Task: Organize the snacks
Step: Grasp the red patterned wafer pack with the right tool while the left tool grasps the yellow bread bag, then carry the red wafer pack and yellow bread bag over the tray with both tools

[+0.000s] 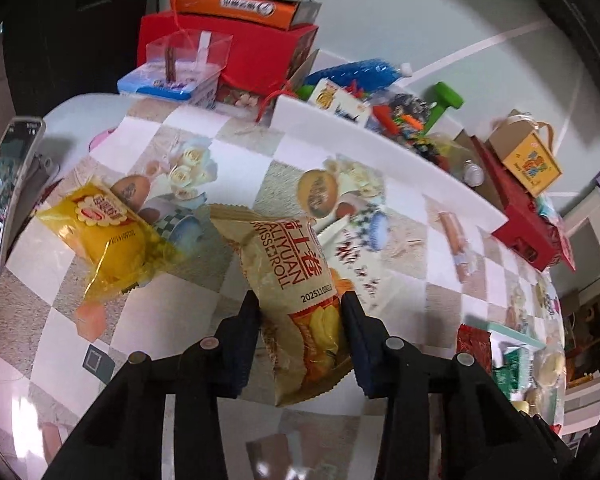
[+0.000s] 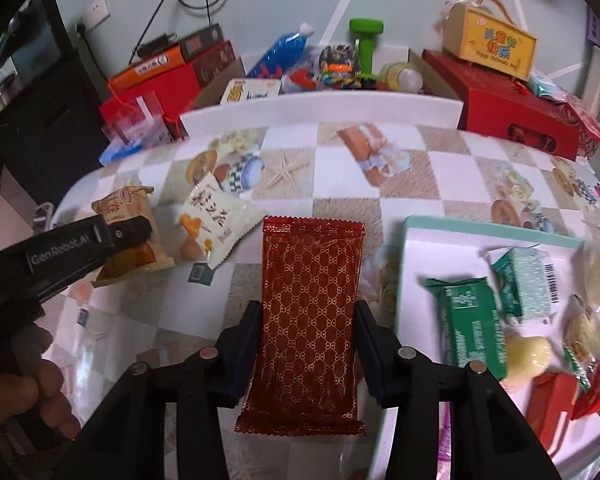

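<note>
closest to me, both tools are loaded. the right gripper (image 2: 306,320) has its pads pressed on the sides of a dark red patterned packet (image 2: 310,316), which stands lengthwise between the fingers, seemingly just off the cloth. the left gripper (image 1: 300,312) pinches the lower end of a beige swiss roll bag (image 1: 290,292), the bag tilting up and away from the jaws. both tools point steeply down at the table (image 1: 260,152), and in the right view a hand (image 2: 24,392) shows at the lower left, wrapped around the left tool's handle.

so the step in hand looks like the carry: two snacks picked, neither yet put away. just to the right of the red packet lies a white tray (image 2: 440,240) with a pale green rim, already holding green packs, round pale cakes and red wrappers. i'd judge the next move calls for swinging each packet over that rim and loosening the jaws above a bare patch, the right one first since it is nearest.

farther out, a yellow packet (image 1: 104,236) and a white packet (image 2: 216,220) lie loose on the checked cloth, not yet sorted. beyond them a white board (image 1: 380,152) fences off boxes and toys.
</note>
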The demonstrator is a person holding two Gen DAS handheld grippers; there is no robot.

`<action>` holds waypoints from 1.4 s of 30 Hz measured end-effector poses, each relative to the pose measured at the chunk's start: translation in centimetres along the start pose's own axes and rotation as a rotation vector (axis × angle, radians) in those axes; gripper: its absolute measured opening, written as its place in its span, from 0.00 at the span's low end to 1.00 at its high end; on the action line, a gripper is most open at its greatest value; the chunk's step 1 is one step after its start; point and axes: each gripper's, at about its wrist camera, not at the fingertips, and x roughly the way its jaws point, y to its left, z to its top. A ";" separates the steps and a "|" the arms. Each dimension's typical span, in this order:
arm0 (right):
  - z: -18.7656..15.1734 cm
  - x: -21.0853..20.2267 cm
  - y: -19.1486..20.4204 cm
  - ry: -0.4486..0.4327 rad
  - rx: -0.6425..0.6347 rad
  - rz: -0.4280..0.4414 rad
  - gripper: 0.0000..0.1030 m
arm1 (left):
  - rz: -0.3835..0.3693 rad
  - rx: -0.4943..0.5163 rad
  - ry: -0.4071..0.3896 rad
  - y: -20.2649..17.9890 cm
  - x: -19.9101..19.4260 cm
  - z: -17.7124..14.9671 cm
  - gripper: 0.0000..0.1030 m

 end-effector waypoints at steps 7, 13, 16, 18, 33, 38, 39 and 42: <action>-0.1 -1.7 -1.1 -0.007 0.033 0.018 0.47 | -0.015 0.040 -0.037 -2.2 -2.8 -0.3 0.41; -0.5 -3.1 -2.2 -0.019 0.068 0.026 0.47 | -0.064 0.085 -0.049 -4.5 -4.4 -1.0 0.41; -0.6 -3.8 -2.8 -0.030 0.084 0.026 0.47 | -0.078 0.110 -0.054 -5.5 -5.0 -1.4 0.41; -0.6 -4.1 -3.3 -0.034 0.094 0.023 0.47 | -0.090 0.120 -0.058 -6.0 -5.3 -1.5 0.41; -1.1 -7.4 -15.3 -0.081 0.343 -0.142 0.47 | -0.273 0.263 -0.025 -13.8 -5.9 -3.7 0.41; -2.4 -8.7 -20.1 -0.086 0.451 -0.207 0.47 | -0.328 0.351 0.021 -17.7 -5.5 -5.6 0.41; -2.6 -8.9 -20.7 -0.086 0.464 -0.214 0.47 | -0.335 0.367 0.029 -18.3 -5.4 -6.0 0.41; -3.1 -9.3 -22.2 -0.085 0.497 -0.232 0.47 | -0.350 0.428 0.061 -20.6 -5.0 -7.5 0.41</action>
